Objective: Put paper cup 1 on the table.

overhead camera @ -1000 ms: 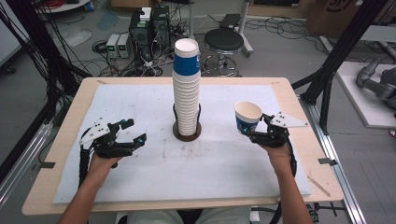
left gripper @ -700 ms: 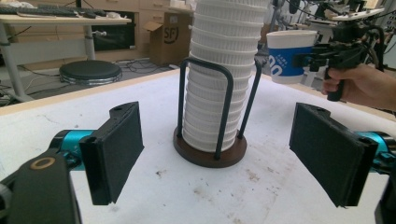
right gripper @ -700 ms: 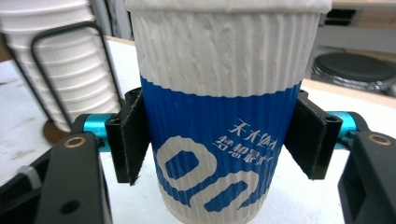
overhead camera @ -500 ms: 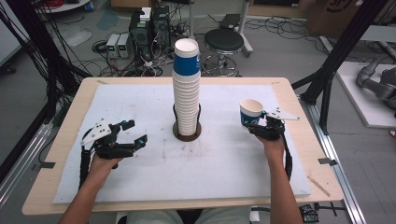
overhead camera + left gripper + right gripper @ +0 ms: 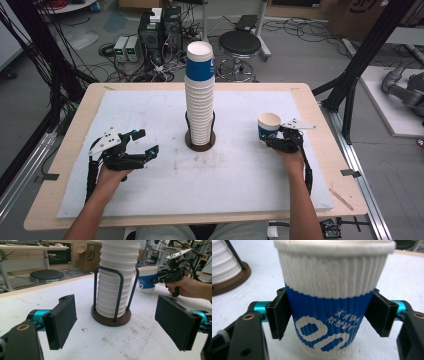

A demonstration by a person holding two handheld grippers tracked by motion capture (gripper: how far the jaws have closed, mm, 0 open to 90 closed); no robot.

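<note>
- Right now, a single paper cup (image 5: 269, 128) stands upright on the white mat (image 5: 150, 110) of the counter (image 5: 75, 115), right of centre in the high view; its lower half is blue with white print, its upper half white and ribbed.
- Its mouth faces up; what is inside cannot be told from any view.
- The right hand-held gripper (image 5: 280, 141) sits at the cup from the lower right of it in the high view. In the right gripper view the cup (image 5: 332, 297) fills the middle, between the two black jaws.
- Those jaws have just been opening: the pad at the left of that view is at the blue band, while a narrow gap shows at the right pad, so the cup is no longer squeezed.
- The tall stack of cups (image 5: 200, 100) stands in a dark wire holder (image 5: 201, 142) with a round brown base at the centre of the high view, well apart from the single cup. Each cup is nested in the one below, the top one showing its blue band.
- The left hand-held gripper (image 5: 142, 145) rests low at the left of the high view, jaws wide and holding nothing; in the left gripper view the stack (image 5: 115, 277) lies beyond its pads.
</note>
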